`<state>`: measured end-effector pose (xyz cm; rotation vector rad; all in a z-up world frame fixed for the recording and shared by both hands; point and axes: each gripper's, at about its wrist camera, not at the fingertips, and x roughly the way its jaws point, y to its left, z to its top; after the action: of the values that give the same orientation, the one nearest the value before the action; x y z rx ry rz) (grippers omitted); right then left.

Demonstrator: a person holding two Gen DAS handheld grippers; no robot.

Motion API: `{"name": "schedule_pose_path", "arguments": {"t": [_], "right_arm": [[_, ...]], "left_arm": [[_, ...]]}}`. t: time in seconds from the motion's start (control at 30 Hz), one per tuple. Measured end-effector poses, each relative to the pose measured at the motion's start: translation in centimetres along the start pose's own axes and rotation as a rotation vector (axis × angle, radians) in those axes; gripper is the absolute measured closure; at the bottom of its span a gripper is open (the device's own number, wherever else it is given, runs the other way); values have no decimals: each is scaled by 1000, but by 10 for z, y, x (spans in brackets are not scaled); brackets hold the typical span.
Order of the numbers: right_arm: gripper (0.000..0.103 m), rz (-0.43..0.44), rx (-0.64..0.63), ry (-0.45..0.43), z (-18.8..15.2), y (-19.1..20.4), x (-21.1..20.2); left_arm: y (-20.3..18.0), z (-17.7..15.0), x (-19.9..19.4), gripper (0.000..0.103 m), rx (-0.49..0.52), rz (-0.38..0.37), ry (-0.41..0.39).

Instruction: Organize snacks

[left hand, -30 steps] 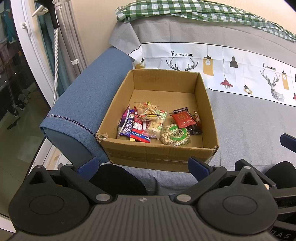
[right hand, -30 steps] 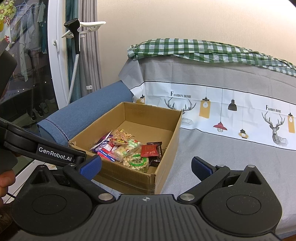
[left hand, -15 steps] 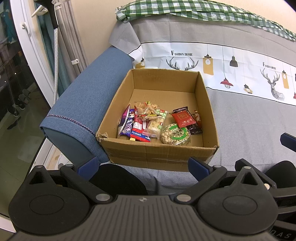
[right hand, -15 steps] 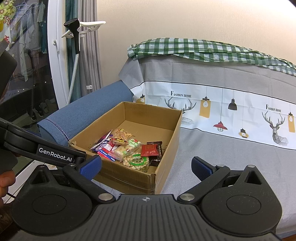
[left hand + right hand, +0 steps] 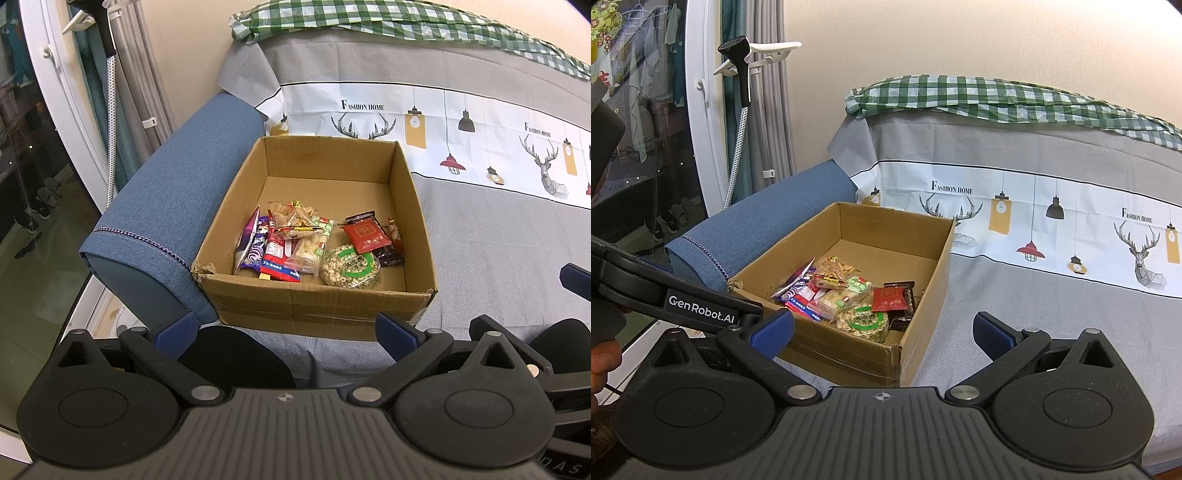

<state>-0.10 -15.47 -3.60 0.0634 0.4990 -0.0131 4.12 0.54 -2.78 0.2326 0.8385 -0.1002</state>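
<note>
- My left gripper (image 5: pixel 284 328) and right gripper (image 5: pixel 882 332) hang spread wide, empty, before the box (image 5: pixel 317 306).
- Snacks (image 5: pixel 314 243) crowd its near end.

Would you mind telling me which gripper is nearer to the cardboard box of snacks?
Left. The left gripper sits open just before the cardboard box, facing its near wall. The right gripper, also open, hangs off the box's near right corner, slightly farther back.
</note>
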Motion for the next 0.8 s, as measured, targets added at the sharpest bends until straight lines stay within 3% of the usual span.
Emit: {"name": "schedule_pose_path", "arguments": {"t": [0.8], "right_arm": [[1, 1, 1, 0, 0, -1, 0]], "left_arm": [[1, -2, 1, 0, 5, -1, 3]]}}
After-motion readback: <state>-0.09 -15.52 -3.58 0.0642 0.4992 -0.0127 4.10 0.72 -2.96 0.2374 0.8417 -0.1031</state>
